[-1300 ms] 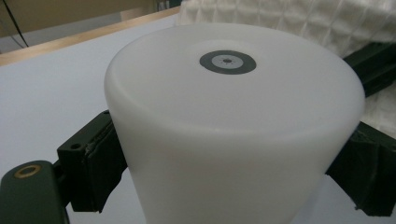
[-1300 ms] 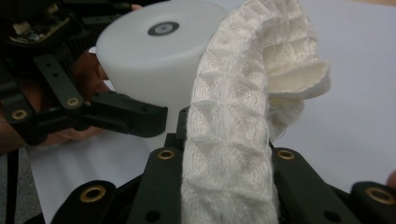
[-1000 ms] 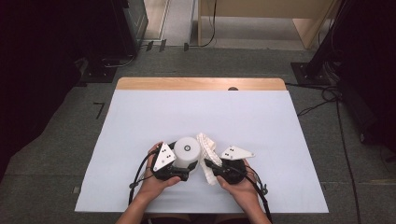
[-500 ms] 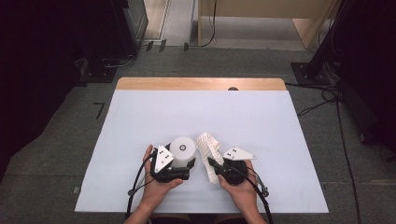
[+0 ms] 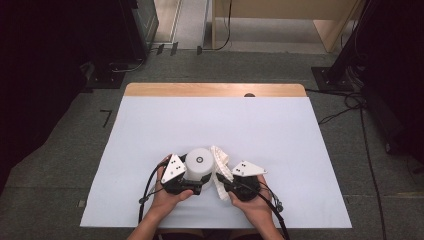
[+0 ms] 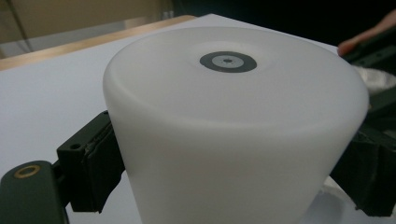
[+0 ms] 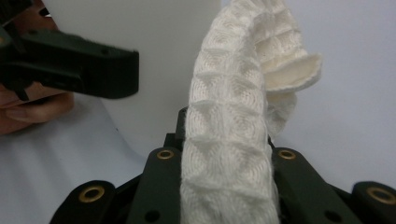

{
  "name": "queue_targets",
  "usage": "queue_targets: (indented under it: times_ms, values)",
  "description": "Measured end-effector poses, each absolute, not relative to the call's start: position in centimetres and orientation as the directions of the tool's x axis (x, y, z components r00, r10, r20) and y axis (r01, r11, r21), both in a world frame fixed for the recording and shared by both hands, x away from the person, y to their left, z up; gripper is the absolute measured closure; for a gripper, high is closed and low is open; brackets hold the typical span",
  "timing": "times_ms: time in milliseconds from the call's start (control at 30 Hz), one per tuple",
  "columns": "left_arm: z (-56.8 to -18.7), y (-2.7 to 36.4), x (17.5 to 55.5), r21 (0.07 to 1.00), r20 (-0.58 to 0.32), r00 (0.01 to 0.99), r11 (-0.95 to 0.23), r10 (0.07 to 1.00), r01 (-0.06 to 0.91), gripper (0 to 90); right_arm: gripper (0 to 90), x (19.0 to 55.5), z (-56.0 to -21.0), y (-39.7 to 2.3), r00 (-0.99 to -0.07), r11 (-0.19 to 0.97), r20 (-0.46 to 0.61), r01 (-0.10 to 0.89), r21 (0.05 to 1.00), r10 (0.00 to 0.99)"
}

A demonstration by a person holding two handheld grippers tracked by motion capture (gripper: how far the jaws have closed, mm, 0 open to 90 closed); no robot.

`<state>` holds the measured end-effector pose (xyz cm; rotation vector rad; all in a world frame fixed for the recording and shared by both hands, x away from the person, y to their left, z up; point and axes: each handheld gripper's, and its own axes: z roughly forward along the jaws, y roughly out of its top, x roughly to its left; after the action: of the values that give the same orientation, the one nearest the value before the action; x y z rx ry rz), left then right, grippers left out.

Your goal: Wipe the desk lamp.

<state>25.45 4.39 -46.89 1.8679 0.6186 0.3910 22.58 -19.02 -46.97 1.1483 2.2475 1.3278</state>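
Both hands lie low at the near edge of the white-covered tabletop [image 5: 150, 125], forearms entering from below and the two tools angled inward toward each other. The right tool [image 7: 227, 154] is closed on a white, waffle-textured cloth [image 7: 233, 126], folded into a thick band that rises from between its jaws and curls over at the top; in the high view the cloth [image 5: 220, 165] stands just beside the cup's right side. The left tool [image 6: 224, 154] grips a white, translucent plastic cup [image 6: 233, 116] turned upside down, its pads pressed against opposite walls, the jaws having just closed further on it. The cup [image 5: 199, 161] sits between the two tools, its base, with a small grey ring mark, facing up. Judged from this arrangement, both items are secured and wiping has probably only begun; whether the cloth actually touches the cup wall cannot be told. Beyond, the tabletop extends to its wooden far edge [image 5: 215, 90].
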Motion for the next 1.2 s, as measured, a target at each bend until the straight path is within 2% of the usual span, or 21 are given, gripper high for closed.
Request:
queue_targets:
  times_ms: [167,467,733,1033,1200]
  values:
    - [-46.9,4.9,25.8,0.928,-0.036,0.827,-0.288,0.561,0.236,7.4,74.3,22.7,-47.1,-19.4,-0.645,0.247,0.154,0.486,0.838,0.749]
    - [-46.3,4.9,25.0,0.926,-0.008,0.793,-0.295,0.609,0.235,3.9,74.3,22.7,-47.6,-19.1,-0.635,0.278,0.145,0.518,0.809,0.759]
    - [-45.7,5.6,25.3,0.938,-0.026,0.757,-0.247,0.653,0.245,1.5,74.4,22.8,-47.9,-18.8,-0.640,0.284,0.156,0.529,0.800,0.752]
    - [-45.1,5.7,24.0,0.948,0.019,0.731,-0.245,0.682,0.204,0.0,74.2,22.9,-48.3,-18.8,-0.632,0.278,0.167,0.542,0.793,0.757]
    - [-44.9,6.0,23.2,0.958,-0.025,0.714,-0.187,0.700,0.218,0.0,74.0,22.8,-48.2,-18.7,-0.632,0.279,0.163,0.540,0.794,0.758]
